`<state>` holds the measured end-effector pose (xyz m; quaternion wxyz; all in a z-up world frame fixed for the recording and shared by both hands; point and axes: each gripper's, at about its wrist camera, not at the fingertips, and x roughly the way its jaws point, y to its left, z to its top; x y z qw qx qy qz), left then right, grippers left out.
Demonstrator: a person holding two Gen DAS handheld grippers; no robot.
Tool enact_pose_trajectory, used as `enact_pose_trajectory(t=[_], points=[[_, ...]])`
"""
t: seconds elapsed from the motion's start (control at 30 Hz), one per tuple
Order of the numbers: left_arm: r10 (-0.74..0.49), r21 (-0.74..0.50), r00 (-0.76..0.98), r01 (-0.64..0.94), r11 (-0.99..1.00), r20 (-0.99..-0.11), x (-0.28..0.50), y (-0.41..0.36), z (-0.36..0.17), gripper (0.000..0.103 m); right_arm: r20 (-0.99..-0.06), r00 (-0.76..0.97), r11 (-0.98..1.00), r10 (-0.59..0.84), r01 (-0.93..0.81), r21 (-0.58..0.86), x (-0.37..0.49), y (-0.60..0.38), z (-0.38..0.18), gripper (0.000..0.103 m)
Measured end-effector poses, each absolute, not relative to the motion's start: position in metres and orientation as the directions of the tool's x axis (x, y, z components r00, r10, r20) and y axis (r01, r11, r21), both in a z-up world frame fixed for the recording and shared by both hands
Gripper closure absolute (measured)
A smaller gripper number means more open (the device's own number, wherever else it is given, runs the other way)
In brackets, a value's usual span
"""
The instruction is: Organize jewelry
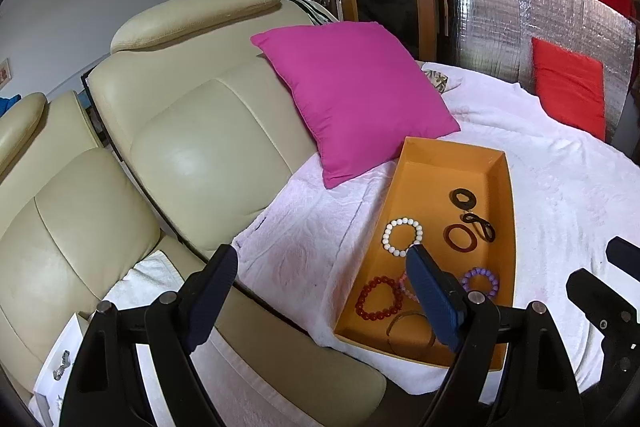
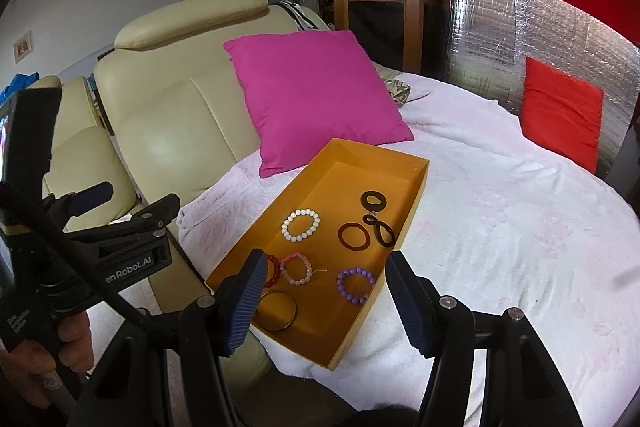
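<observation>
The cream leather sofa (image 1: 168, 131) has a white textured towel (image 2: 500, 227) spread over its seat, with a magenta square cushion (image 2: 312, 95) propped at the back. On the towel sits the shallow orange cardboard tray (image 2: 320, 339), and every piece I can see is already lying inside it.

The tray looks light and stiff-walled; on soft cloth it would likely slide or tip if nudged at the rim, so I would leave it alone and lift only the pieces.

The thin brass-coloured bangle (image 2: 278, 309) at the near end is rigid, smooth and probably slippery, so pinching across its band seems safest. The dark brown flat ring (image 2: 355, 235) and the black flat disc with a hole (image 2: 374, 200) lie flush on the tray floor, awkward to get under. The black figure-eight loop (image 2: 380, 229) touches the brown ring.

The beaded bracelets should be light and floppy, probably elastic-strung; gripping across a bead or two would do: white bead bracelet (image 2: 301, 225), dark red bead bracelet (image 1: 378, 298), pink bead bracelet (image 2: 296, 269), purple bead bracelet (image 2: 356, 285).

The right gripper (image 2: 326, 301) hangs spread wide and empty just over the tray's near end, the pink and purple bracelets between its fingers. The left gripper (image 1: 322, 291) is likewise spread and holding nothing, with one finger over the tray's near end.
</observation>
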<state>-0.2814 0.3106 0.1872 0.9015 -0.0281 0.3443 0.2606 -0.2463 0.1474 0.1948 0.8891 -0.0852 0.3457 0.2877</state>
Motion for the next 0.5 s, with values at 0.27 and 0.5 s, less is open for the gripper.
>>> enact_pose_trajectory(t=[0.27, 0.5], points=[[0.465, 0.146, 0.608, -0.499, 0.854, -0.644, -0.273, 0.311, 0.185, 0.017, -0.67, 0.582, 0.814, 0.46, -0.578, 0.058, -0.234, 0.149, 0.188, 0.038], [0.457, 0.179, 0.622, -0.457, 0.871, -0.636, -0.261, 0.285, 0.184, 0.017, -0.661, 0.571, 0.813, 0.486, -0.574, 0.102, -0.222, 0.135, 0.186, 0.038]])
